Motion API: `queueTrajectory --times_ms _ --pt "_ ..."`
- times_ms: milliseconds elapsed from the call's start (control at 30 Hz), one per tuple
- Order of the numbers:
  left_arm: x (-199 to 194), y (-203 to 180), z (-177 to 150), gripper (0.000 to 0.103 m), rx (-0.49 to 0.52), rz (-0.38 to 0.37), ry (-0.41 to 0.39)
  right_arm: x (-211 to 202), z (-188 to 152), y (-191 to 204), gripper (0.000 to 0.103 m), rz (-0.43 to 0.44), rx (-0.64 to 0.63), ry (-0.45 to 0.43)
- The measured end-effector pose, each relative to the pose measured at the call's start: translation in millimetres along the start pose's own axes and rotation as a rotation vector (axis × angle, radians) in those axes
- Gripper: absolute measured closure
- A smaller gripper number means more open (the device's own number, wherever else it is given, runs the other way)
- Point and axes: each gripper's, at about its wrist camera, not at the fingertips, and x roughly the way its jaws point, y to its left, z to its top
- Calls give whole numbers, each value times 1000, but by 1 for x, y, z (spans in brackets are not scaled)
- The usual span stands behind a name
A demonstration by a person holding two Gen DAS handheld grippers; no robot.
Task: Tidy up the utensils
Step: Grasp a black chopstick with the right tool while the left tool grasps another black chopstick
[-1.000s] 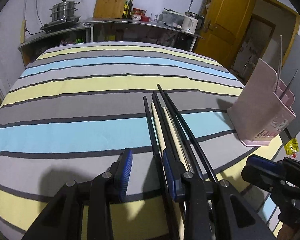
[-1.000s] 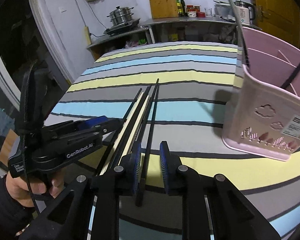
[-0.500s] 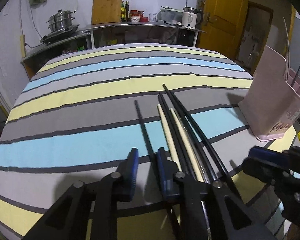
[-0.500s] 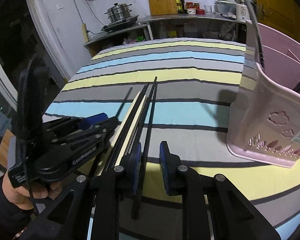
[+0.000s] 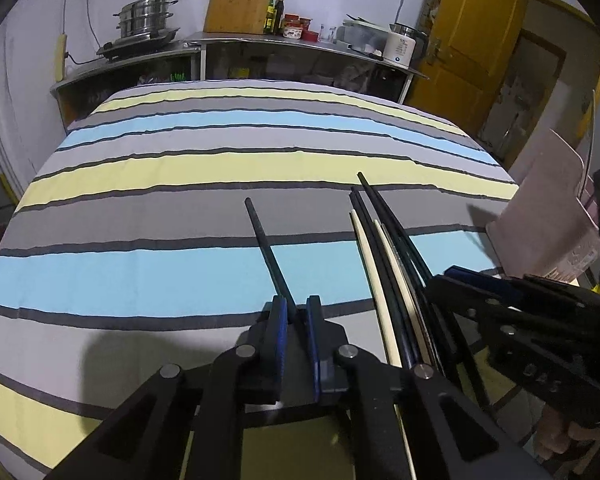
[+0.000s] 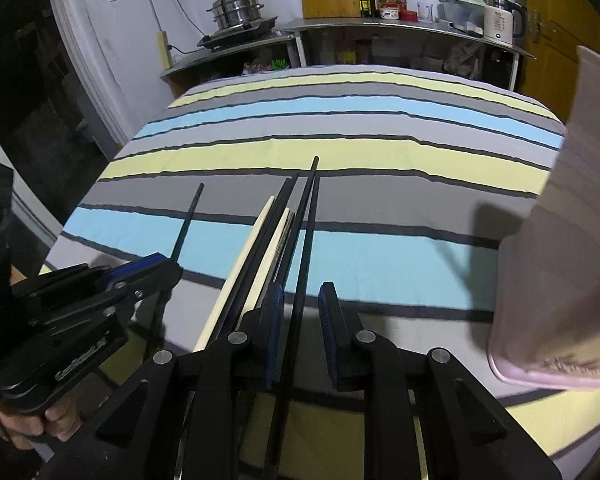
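Left gripper [image 5: 296, 312]: jaws closing on a single black chopstick [image 5: 266, 248], apart from the chopstick bundle [image 5: 384, 264] on its right. Right gripper [image 6: 300, 308]: part open, astride one black stick [image 6: 306, 232] on the striped cloth [image 6: 380, 264]; contact unclear. Pink holder [image 6: 560, 280] right.

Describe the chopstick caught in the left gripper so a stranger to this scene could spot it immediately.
Start at the striped tablecloth, then find the bundle of chopsticks near the pink utensil holder. The lone black chopstick lies apart on the bundle's far side from the holder, between the left gripper's closing jaws.
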Motion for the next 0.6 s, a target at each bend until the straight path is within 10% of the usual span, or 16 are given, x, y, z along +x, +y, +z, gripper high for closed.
queueTrajectory --times_ms 600 --pt "9 -6 7 92 -10 31 0 11 10 2 89 -36 -20 2"
